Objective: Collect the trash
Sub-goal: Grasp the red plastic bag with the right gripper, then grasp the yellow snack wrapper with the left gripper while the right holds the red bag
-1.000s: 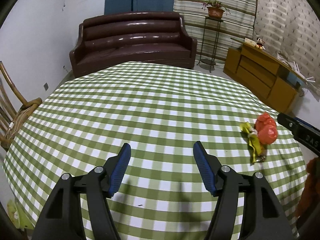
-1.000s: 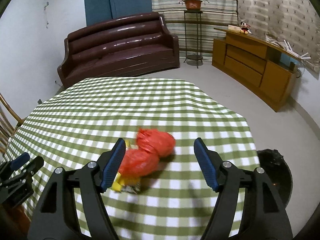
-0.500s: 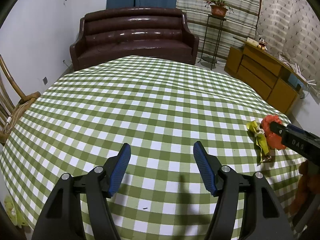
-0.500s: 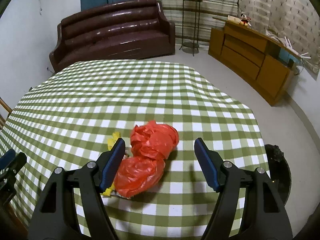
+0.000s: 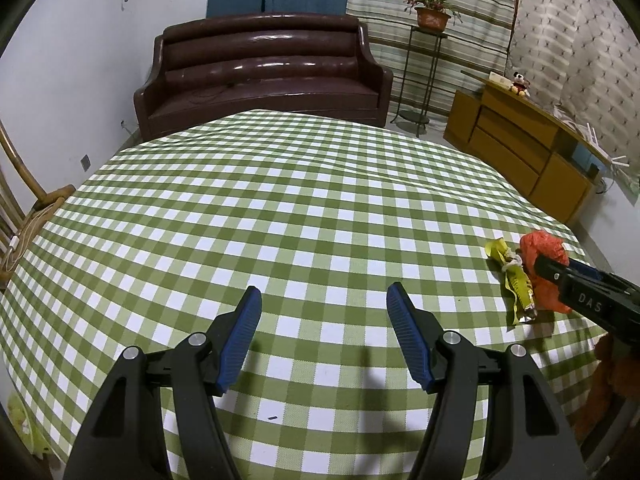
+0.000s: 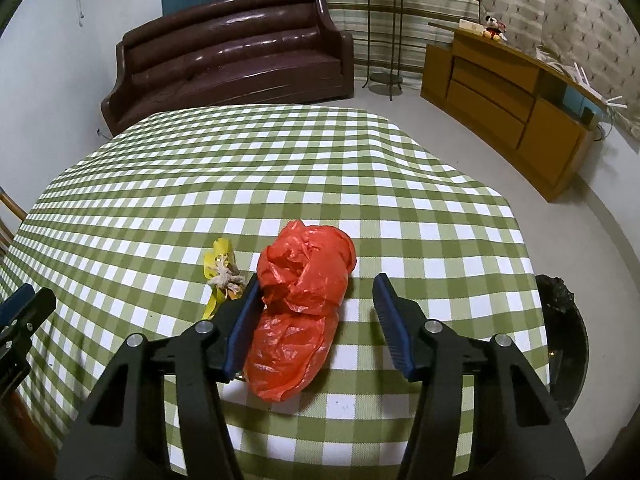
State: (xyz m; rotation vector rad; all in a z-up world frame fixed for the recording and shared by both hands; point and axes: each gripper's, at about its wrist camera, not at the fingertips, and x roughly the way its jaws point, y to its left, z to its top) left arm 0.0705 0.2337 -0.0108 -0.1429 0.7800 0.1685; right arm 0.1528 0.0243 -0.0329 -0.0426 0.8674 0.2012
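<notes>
Right gripper released, straddling red plastic bag near table's right edge, bag's long axis along fingers; left gripper released, farther.

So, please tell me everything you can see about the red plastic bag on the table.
The red plastic bag is thin, glossy, orange-red film, crumpled into two lumps, one nearer the camera and one farther. It lies on the green checked tablecloth near the table's right edge. A yellow wrapper with a bit of knotted string lies beside it on the left. The open right gripper straddles it: the left finger's blue pad appears to touch the bag, while the right one stands clear.
</notes>
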